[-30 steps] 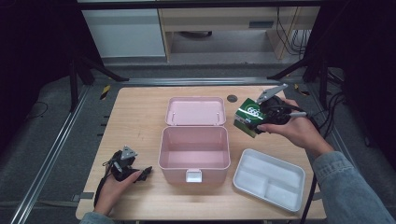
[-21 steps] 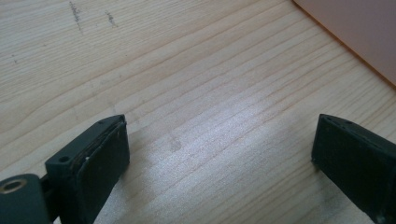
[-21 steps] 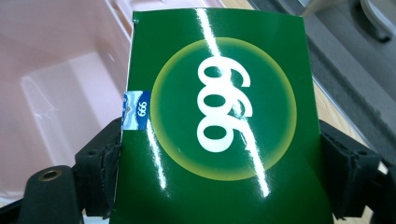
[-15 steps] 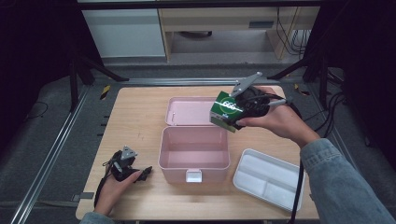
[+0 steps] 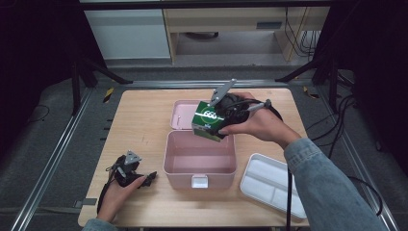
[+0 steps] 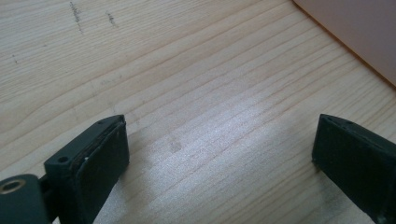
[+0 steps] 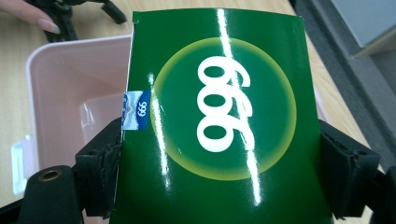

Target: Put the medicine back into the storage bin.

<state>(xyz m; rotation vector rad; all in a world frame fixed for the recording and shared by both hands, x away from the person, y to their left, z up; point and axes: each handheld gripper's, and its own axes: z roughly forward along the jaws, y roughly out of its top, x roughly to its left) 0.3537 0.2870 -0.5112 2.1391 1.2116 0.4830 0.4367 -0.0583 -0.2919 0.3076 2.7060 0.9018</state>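
1. the right gripper (image 5: 211, 126) is clenched on the green box (image 7: 215, 116): in the right gripper view both jaws press its two side edges, and the glossy face with the white "999" rises straight ahead of the claw. only narrow edges are pinched, so the carton could twist or slide out if the hand tilts sharply.
2. just beyond and below the claw lies the open pink bin (image 5: 199, 154). in the high view the box hangs over the bin's far rim, not yet inside. lowered from here, its bottom corner could catch that rim and lever the carton out of the jaws.
3. right behind the claw's load, the pink lid (image 5: 183, 113) lies flat on the table against the bin. a release too early would land the box on the lid or on the seam between lid and bin rather than in the hollow.
4. off to one side of the claw, near the person's forearm, sits the white tray (image 5: 269, 185). the sleeve and trailing cable pass close above it and could nudge it toward the table edge.
5. farthest from the claw, across the bin, the left gripper (image 5: 139, 177) rests on the wooden table (image 6: 187, 70), released, its jaws wide with only bare wood between them. it does not brace the bin, so a bump from the box could shove the bin along.
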